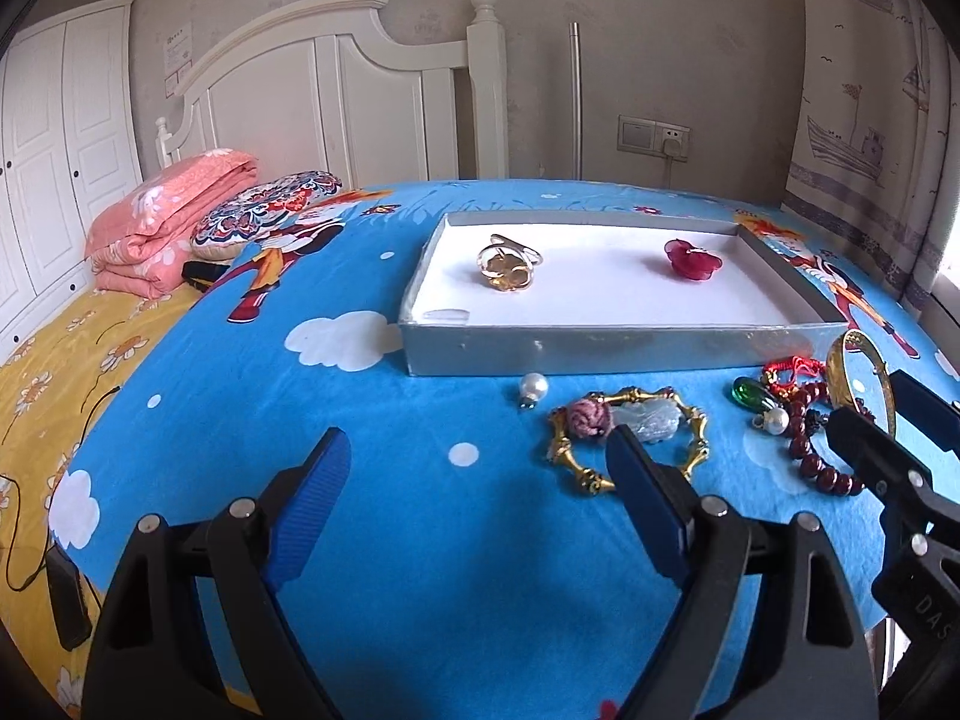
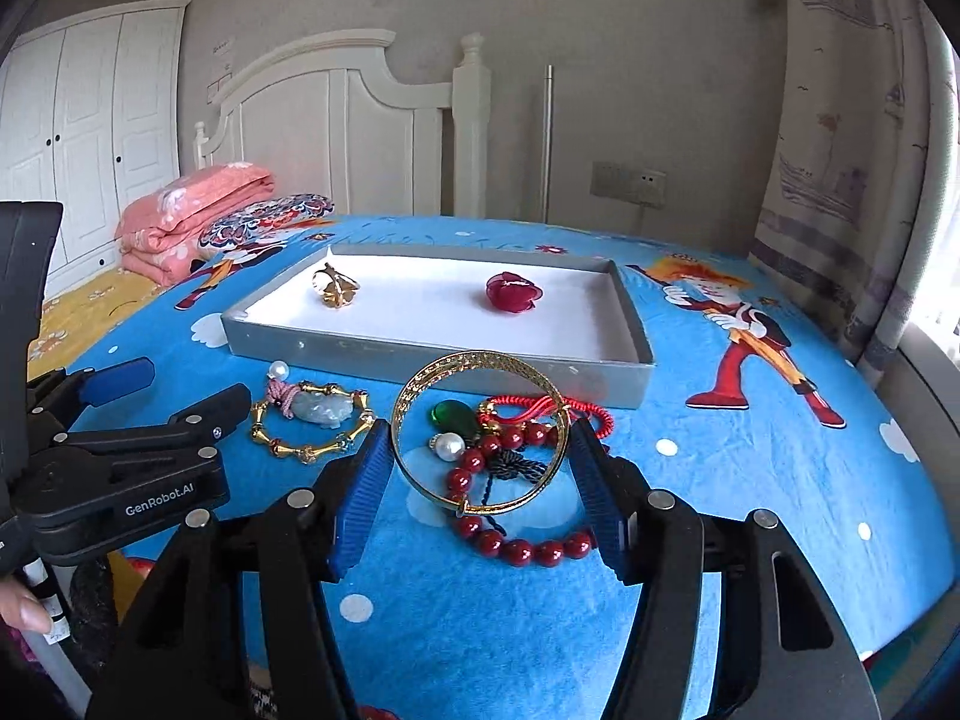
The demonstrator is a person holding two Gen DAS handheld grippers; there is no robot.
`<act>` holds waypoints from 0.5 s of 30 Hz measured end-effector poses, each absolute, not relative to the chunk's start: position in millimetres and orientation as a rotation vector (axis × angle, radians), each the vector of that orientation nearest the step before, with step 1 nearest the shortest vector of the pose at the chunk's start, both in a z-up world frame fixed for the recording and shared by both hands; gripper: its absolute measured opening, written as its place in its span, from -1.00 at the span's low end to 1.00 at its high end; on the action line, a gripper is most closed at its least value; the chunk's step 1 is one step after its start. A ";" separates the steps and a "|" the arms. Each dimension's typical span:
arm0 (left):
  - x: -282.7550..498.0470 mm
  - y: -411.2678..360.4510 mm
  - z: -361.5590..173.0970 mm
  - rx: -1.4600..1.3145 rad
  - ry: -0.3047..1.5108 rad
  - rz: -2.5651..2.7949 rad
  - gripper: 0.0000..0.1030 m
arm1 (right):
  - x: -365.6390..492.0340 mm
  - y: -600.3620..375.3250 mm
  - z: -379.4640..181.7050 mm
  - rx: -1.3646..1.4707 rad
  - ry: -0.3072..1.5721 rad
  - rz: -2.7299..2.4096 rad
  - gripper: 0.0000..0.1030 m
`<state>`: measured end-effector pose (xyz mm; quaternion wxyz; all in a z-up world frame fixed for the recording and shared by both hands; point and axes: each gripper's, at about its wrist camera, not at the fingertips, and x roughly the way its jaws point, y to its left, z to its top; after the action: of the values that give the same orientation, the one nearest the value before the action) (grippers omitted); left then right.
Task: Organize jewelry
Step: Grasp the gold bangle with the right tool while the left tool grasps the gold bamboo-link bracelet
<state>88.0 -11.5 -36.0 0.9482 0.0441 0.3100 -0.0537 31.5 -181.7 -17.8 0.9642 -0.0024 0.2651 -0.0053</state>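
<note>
A grey tray with a white floor holds a gold clover ring and a red flower piece. My right gripper is shut on a gold bangle, held tilted above red beads, a green stone and a pearl. My left gripper is open and empty above the blue cloth, near a gold bamboo bracelet. A loose pearl lies before the tray.
The blue cartoon cloth covers a rounded surface that drops off at the front and sides. A pink folded quilt and a patterned pillow lie at the far left. A curtain hangs at the right.
</note>
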 end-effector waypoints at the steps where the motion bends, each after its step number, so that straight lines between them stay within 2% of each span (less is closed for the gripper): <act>1: 89.7 -16.2 -35.6 0.094 0.636 -0.115 0.55 | 30.7 -184.8 -17.1 0.000 0.532 -0.013 0.10; 6: 95.7 -33.2 -41.0 0.110 0.666 -0.133 0.39 | 25.4 -191.2 -16.8 0.002 0.516 -0.008 0.10; 12: 85.5 -42.2 -47.9 0.100 0.679 -0.174 0.39 | 22.9 -198.7 -19.2 0.027 0.516 0.000 0.10; 14: 86.3 -48.2 -48.2 0.109 0.681 -0.184 0.46 | 23.1 -201.0 -20.2 0.035 0.520 0.002 0.10; 15: 87.7 -51.0 -48.7 0.105 0.694 -0.203 0.61 | 22.6 -201.5 -20.4 0.036 0.519 0.002 0.10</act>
<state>87.7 -51.0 -48.7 0.9341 0.0514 0.3392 -0.0992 22.6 -201.5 -20.4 0.9663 0.0179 0.2567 0.0011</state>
